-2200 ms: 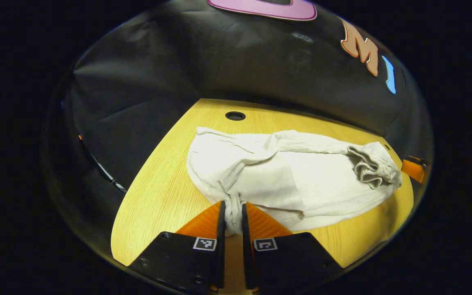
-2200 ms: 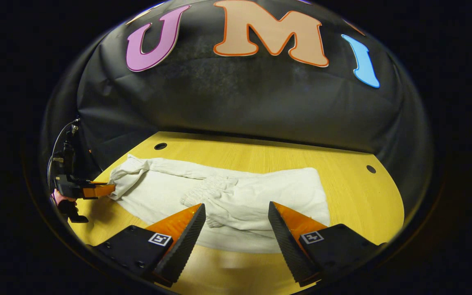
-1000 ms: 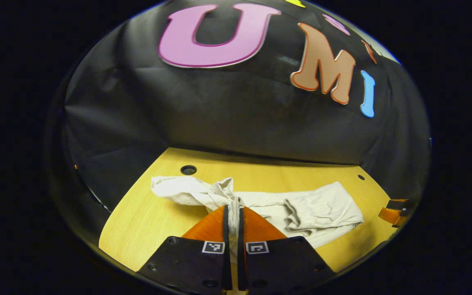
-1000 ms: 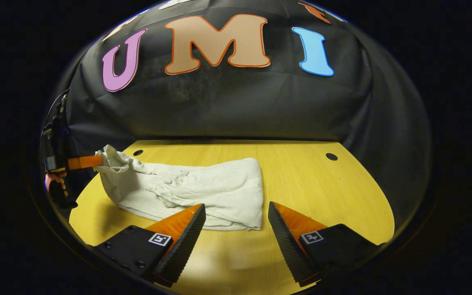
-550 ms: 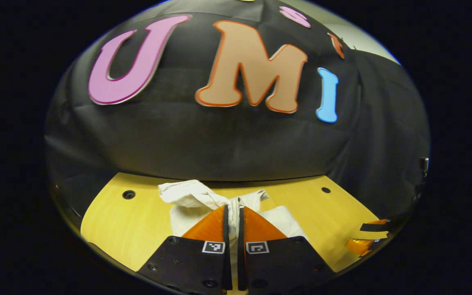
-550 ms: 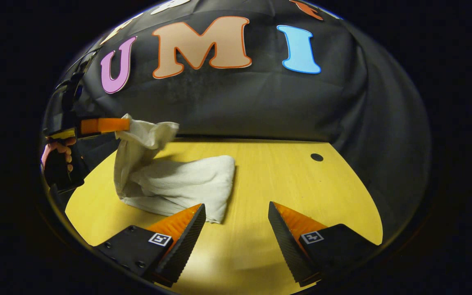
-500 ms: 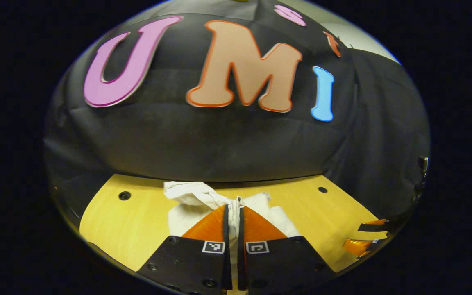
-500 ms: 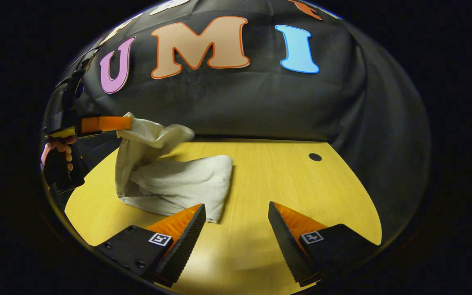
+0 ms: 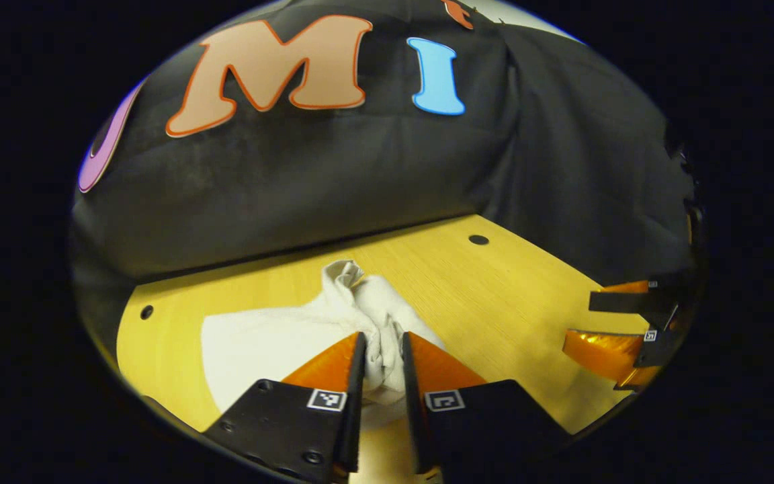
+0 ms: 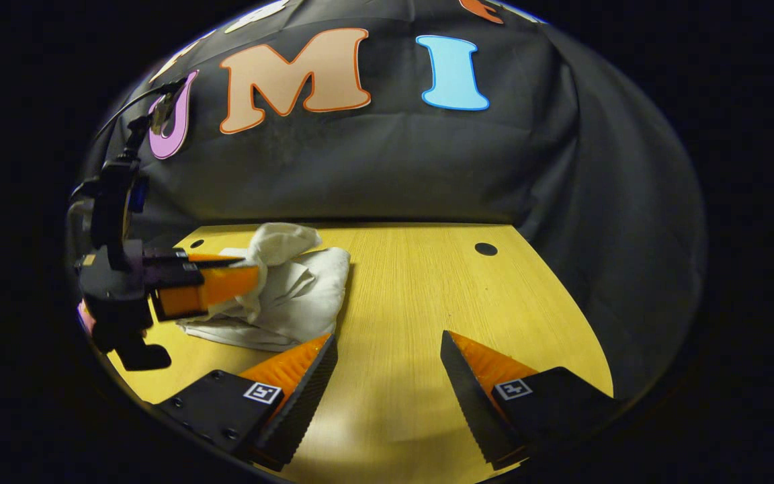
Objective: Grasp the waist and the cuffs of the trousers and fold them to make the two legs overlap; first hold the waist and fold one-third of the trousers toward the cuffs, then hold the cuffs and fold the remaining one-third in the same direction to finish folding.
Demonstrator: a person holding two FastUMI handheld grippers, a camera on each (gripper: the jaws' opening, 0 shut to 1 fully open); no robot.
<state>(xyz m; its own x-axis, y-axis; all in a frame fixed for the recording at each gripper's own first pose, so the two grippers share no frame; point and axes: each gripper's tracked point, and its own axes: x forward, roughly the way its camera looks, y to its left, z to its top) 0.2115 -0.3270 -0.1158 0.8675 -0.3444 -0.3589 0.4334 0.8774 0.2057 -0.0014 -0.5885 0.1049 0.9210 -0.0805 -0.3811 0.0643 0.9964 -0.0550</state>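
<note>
The wooden worktop (image 10: 427,309) is the biggest thing here, and the pale trousers (image 9: 259,343) lie on its left part as a small folded pile, as seen in the right gripper view. The last fold looks almost done. The cuffs (image 9: 350,286) are bunched up in a lump on top of the pile, near its edge. The left hand-held gripper (image 9: 380,359) pinches this cloth, with both fingers pressed against it and only a thin strip of cloth between them. In the right gripper view it shows from the side, low over the pile. The right hand-held gripper (image 10: 387,370) has its fingers wide apart, with nothing in them, over bare wood just beside the pile. Things could go wrong from here. If the left one lets go while the cuffs are bunched up like this, the top layer may sit crooked or lumpy. If it pulls away with cloth snagged on a finger, the fold may open again. The whole pile may also slide, as nothing holds it down.
</note>
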